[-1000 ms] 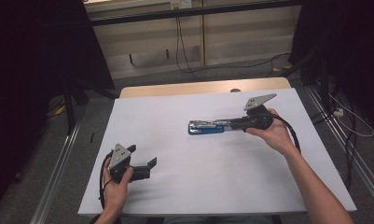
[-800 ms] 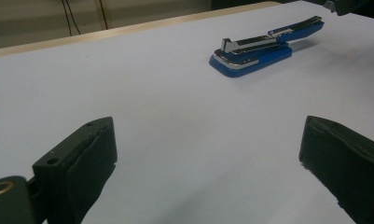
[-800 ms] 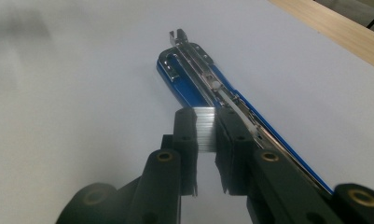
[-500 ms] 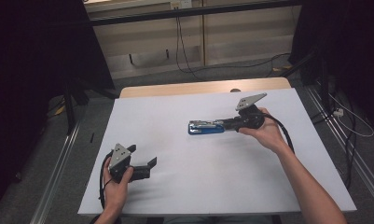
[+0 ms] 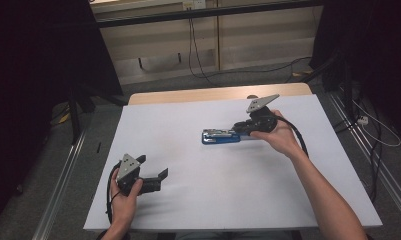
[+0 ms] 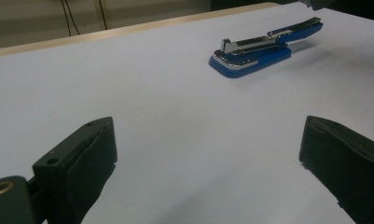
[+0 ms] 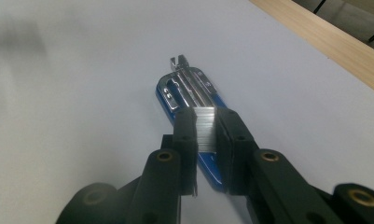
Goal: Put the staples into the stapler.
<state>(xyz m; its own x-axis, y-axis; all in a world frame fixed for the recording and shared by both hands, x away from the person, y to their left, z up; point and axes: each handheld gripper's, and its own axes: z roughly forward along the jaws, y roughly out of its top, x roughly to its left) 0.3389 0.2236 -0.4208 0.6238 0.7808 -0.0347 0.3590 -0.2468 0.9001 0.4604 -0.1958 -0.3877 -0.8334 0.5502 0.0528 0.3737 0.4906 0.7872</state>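
- Table (image 5: 308,200): white sheet covers nearly all of it, bare wood strip left along the far edge. That gives you a plain flat work surface with nothing loose beyond the task's own things.
- Stapler (image 5: 221,136): blue base, chrome magazine, lying flat right of centre on the far half, long axis across the table. Its top looks swung open with the magazine channel exposed, presumably so staples can drop in from above.
- Left gripper (image 5: 155,181): parked on the sheet at the near left, well apart from the stapler. Its jaws are spread wide with nothing between them; in the left gripper view they frame bare sheet, stapler far off. My read: it's idle, out of the way until needed to steady the base.
- Right gripper (image 7: 204,128): at the stapler's right end, pointing along it. Its jaws are pinching a staple strip (image 7: 204,126) from both flat sides, so the legs stay free to seat.
- Staple strip: held just above the rear of the magazine; I can't tell whether it touches yet. Next you'd need it square to the channel, or it could jam.
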